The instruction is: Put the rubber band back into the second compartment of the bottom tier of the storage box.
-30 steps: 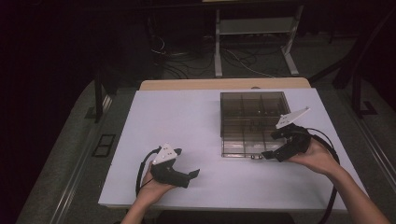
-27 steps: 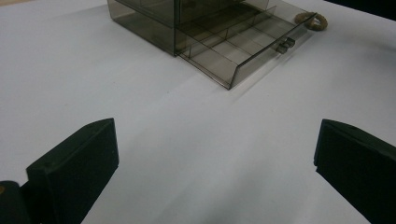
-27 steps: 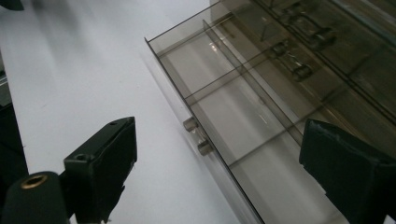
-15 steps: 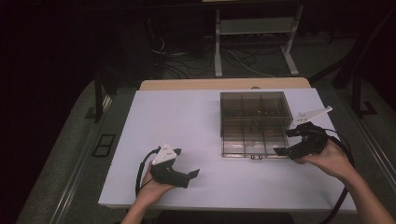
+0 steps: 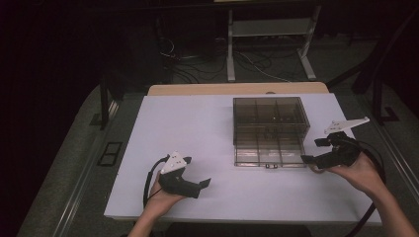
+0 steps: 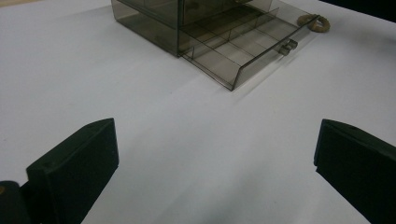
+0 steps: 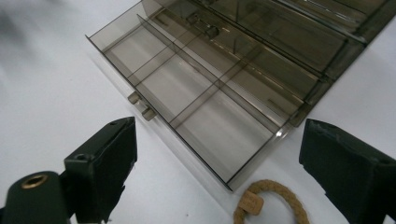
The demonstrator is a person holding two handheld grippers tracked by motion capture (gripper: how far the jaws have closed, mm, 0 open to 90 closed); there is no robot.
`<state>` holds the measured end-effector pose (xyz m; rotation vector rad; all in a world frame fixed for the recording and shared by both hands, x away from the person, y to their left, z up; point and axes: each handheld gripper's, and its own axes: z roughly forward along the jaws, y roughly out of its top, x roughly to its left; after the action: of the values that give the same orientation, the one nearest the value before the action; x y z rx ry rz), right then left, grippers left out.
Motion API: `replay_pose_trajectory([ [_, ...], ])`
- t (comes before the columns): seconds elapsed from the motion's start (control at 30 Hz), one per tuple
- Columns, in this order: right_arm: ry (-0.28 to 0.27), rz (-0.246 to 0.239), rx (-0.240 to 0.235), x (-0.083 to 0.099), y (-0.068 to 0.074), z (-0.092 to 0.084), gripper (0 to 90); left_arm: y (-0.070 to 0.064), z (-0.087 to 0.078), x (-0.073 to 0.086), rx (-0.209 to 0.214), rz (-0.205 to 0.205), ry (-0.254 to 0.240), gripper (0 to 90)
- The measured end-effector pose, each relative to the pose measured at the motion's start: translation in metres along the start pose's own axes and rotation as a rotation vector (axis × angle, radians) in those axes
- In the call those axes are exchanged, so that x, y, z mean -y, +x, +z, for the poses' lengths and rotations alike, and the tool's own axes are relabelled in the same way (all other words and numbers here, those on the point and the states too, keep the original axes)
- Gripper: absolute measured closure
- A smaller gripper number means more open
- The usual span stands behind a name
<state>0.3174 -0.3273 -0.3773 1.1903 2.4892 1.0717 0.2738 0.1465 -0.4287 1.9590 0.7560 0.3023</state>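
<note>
Right gripper [image 5: 312, 151] has drawn rightward off the smoky drawer box [image 5: 269, 129], jaws wide and empty, now hovering over the rope ring [image 7: 271, 204] lying just off the open drawer's near right corner; left gripper [image 5: 203, 185], also open, idles far left.

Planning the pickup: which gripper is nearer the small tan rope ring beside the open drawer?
Right. The right gripper hovers just over the tan rope ring; the left gripper rests far across the table.

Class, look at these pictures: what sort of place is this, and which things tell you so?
Probably a lab or workshop test bench: a bare white table under dark surroundings, loose cables on the floor, and a metal stand behind.
</note>
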Motion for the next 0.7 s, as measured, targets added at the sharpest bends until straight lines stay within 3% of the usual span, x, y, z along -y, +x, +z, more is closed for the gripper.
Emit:
replay_pose_trajectory([
  [0.7, -0.025, 0.066, 0.022, 0.023, -0.015, -0.003, 10.7, 0.0, 0.0, 0.0, -0.001, 0.004, 0.003, 0.0],
])
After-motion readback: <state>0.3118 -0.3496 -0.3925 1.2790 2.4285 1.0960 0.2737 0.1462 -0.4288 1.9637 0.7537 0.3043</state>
